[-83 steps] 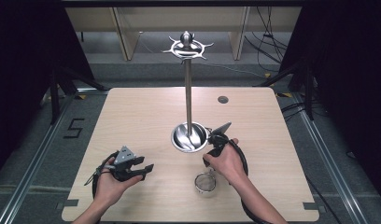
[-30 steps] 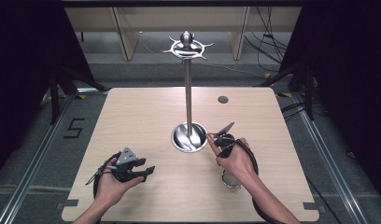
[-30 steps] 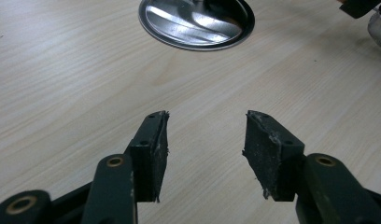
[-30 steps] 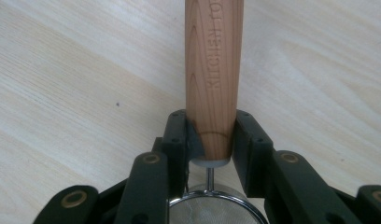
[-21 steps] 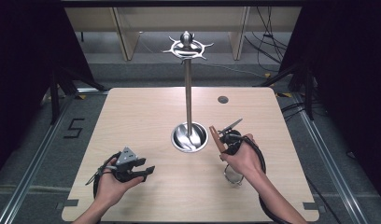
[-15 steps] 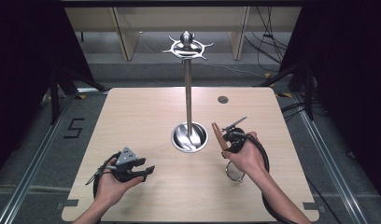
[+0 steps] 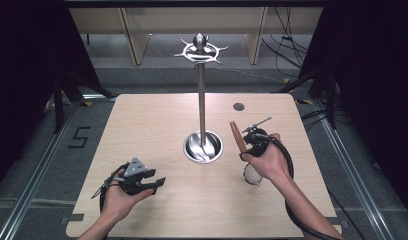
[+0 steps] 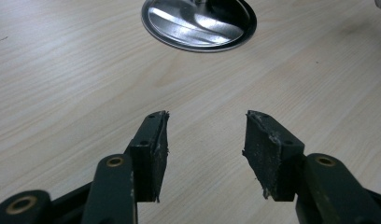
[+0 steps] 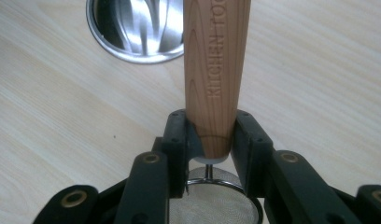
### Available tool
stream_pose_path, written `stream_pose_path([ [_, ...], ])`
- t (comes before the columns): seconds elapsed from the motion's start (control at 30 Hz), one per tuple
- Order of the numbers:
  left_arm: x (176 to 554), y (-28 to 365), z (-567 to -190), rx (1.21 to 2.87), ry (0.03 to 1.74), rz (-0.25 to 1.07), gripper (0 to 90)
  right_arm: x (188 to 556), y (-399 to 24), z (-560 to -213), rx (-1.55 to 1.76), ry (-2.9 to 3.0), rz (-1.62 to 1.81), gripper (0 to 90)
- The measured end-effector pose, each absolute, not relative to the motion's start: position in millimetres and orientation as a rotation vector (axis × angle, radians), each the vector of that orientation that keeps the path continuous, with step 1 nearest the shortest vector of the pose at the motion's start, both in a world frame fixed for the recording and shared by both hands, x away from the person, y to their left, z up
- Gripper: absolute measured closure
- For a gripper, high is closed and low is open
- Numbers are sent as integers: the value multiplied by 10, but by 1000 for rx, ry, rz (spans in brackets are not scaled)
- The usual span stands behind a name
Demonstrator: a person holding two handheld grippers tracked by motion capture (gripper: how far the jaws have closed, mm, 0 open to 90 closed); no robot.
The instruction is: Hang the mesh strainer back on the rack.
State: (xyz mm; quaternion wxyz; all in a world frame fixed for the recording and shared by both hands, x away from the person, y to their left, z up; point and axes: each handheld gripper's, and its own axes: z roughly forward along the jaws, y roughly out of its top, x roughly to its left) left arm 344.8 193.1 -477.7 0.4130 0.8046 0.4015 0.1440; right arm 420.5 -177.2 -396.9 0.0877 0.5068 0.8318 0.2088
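Observation:
My right gripper is shut on the wooden handle of a small mesh strainer. The handle points up and away, and the round mesh bowl hangs below the jaws, above the table. A tall metal stand with a hooked ring on top rises from a shiny round base at the table's middle, just left of the strainer. My left gripper rests open near the front left, nothing between its pads, facing the stand's base.
The light wooden table has a dark round hole at the back right. Black cables trail from both grippers. Dark floor and metal rails surround the table.
My right hand has carried the strainer up and to the right, turning its handle upright. The left hand has stayed put.

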Motion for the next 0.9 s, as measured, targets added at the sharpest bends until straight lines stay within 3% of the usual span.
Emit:
stream_pose_path([
  [0.9, 3448, 1921, -4790, 1976, 1043, 379, 473, 3984, -2066, -3837, 1308, 2372, 945, 693],
])
